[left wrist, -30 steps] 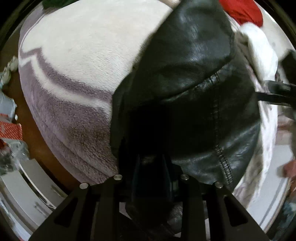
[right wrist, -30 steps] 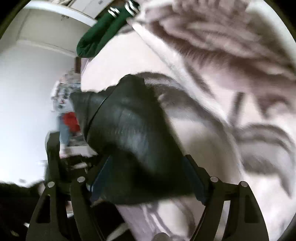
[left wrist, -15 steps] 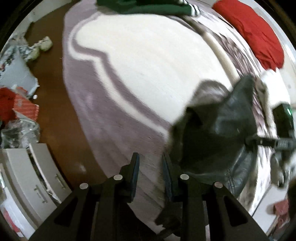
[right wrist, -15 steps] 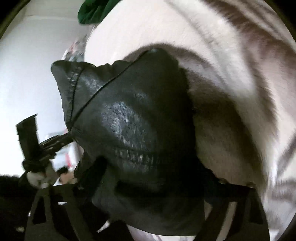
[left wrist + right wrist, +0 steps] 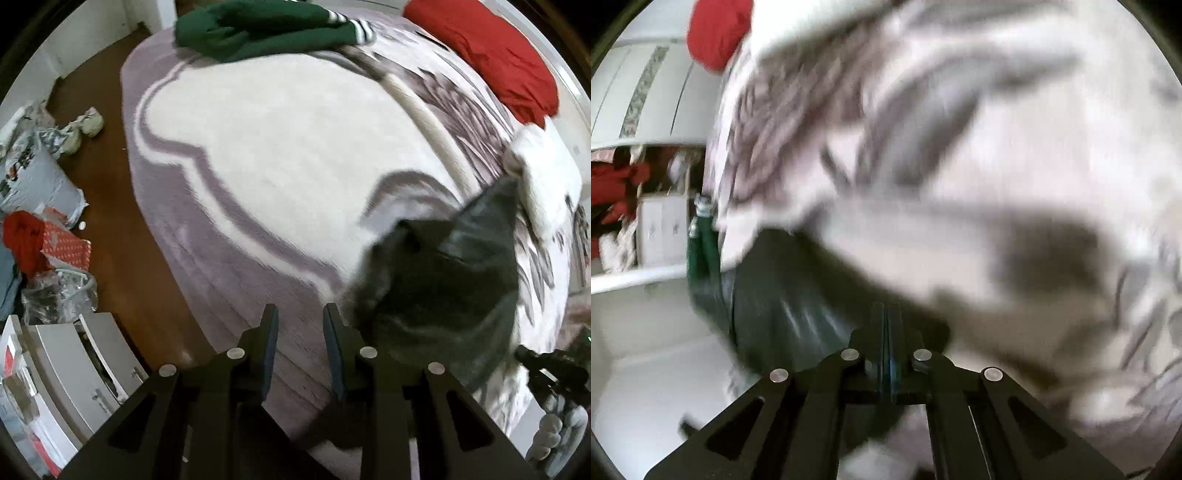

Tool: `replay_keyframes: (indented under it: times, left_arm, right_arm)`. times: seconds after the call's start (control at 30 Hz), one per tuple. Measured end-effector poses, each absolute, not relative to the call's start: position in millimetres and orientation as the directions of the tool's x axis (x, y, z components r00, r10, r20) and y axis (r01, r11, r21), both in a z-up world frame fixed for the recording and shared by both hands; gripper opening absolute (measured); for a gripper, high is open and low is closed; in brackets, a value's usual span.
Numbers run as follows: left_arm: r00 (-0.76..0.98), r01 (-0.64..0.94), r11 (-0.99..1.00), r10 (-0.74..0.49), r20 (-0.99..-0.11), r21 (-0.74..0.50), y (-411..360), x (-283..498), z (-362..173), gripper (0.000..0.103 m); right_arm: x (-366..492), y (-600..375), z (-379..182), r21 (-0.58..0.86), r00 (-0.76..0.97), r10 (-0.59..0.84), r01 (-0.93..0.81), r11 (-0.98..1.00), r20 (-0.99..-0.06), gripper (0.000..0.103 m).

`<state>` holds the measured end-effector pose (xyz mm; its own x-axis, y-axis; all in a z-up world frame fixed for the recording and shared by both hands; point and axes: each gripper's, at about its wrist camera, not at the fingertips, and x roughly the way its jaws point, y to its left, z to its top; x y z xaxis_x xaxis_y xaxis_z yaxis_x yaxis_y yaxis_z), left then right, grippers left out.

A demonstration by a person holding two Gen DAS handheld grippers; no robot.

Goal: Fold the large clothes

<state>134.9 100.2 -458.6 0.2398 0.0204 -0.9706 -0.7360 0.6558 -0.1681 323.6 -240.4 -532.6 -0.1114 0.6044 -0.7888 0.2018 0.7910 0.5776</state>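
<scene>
A black leather garment (image 5: 443,284) lies bunched on the bed's cream and mauve blanket (image 5: 295,147), just right of my left gripper (image 5: 300,317). The left gripper is open and empty, its fingers apart above the blanket's edge. In the right wrist view, heavily blurred, the garment (image 5: 790,306) lies left of my right gripper (image 5: 886,314), whose fingers are pressed together. Whether cloth is pinched between them does not show. The right gripper also shows at the lower right of the left wrist view (image 5: 546,365).
A green garment (image 5: 266,29) lies at the bed's far end, a red one (image 5: 491,55) at the far right, a white one (image 5: 543,173) beside the leather. Bags and clutter (image 5: 37,206) cover the brown floor on the left; white drawers (image 5: 66,376) stand lower left.
My left gripper let go of the leather garment and pulled back left. The garment dropped onto the blanket. My right gripper closed and swung fast, leaving the garment at its left.
</scene>
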Motion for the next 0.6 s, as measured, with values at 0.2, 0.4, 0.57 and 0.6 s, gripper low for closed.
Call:
replay_keyframes:
  times: [0.2,0.4,0.57,0.6]
  left_arm:
    - [0.216,-0.717,0.672,-0.04,-0.976,-0.186,77.5,132.0,-472.4,0.024]
    - [0.167,-0.705,0.7,0.005,-0.986,-0.116,77.6,148.6,-486.0,0.024]
    - [0.081,-0.721,0.693,0.115,-0.99,0.021,84.6,160.6,-495.2,0.024]
    - [0.058,-0.721,0.691,0.135,-0.989,0.052,86.6,162.2,-497.7,0.024]
  right_arm:
    - [355.6,-228.2,-555.0,0.719,-0.338,0.701,0.093,0.688,-0.628,0.064]
    - [388.6,-139.9,-592.0,0.818,-0.639,0.584,-0.128,0.561,-0.501,0.088]
    - [386.9,-77.9,-622.7,0.825,-0.76,0.434,-0.233,0.515,-0.485,0.099]
    - [381.8,-70.3,-628.1,0.83,-0.777,0.424,-0.219,0.513,-0.466,0.1]
